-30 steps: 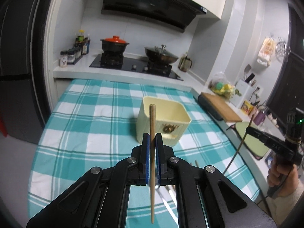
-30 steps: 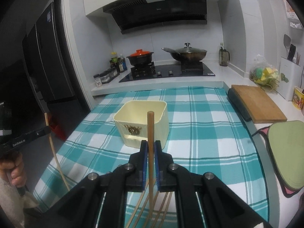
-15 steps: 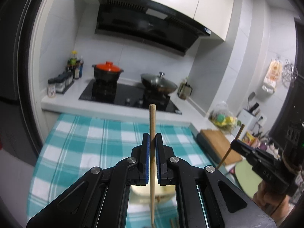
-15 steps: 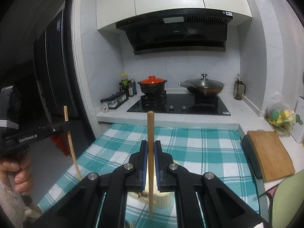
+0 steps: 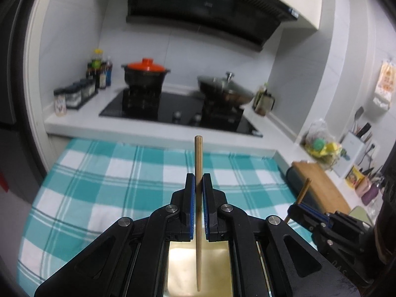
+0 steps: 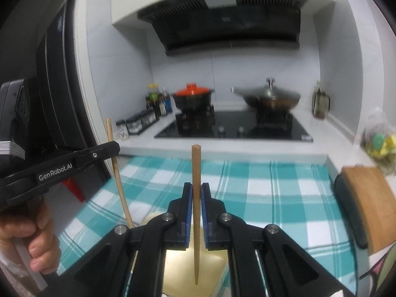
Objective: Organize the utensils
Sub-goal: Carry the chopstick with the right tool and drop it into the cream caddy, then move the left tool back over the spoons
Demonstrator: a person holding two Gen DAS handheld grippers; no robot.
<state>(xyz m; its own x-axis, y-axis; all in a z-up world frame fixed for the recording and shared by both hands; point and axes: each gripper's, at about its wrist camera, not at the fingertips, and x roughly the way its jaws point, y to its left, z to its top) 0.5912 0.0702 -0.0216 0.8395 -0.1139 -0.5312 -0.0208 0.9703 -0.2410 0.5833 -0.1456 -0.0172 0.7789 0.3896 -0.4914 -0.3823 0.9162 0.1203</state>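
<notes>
My left gripper [image 5: 197, 185] is shut on a wooden chopstick [image 5: 198, 163] held upright, its thin tip hanging over the cream container [image 5: 198, 269] just below. My right gripper [image 6: 195, 193] is shut on a second wooden chopstick [image 6: 196, 168], also upright, with its tip over the same cream container [image 6: 195, 272]. In the left wrist view the right gripper [image 5: 297, 206] shows at the lower right with its chopstick. From the right wrist camera the left gripper [image 6: 115, 149] appears at the left, a hand [image 6: 29, 237] on its handle. Both grippers hover side by side above the container.
The container sits on a teal checked tablecloth [image 5: 111, 180]. Behind it is a stove with an orange-lidded pot [image 5: 146, 73] and a lidded wok [image 5: 225, 90]. Spice jars [image 5: 74, 94] stand at left, a wooden cutting board [image 6: 366, 195] lies at right.
Both grippers have moved forward over the cloth with their chopsticks, so the cream container has dropped from ahead of the fingers to right beneath them. Both grips are unchanged.
</notes>
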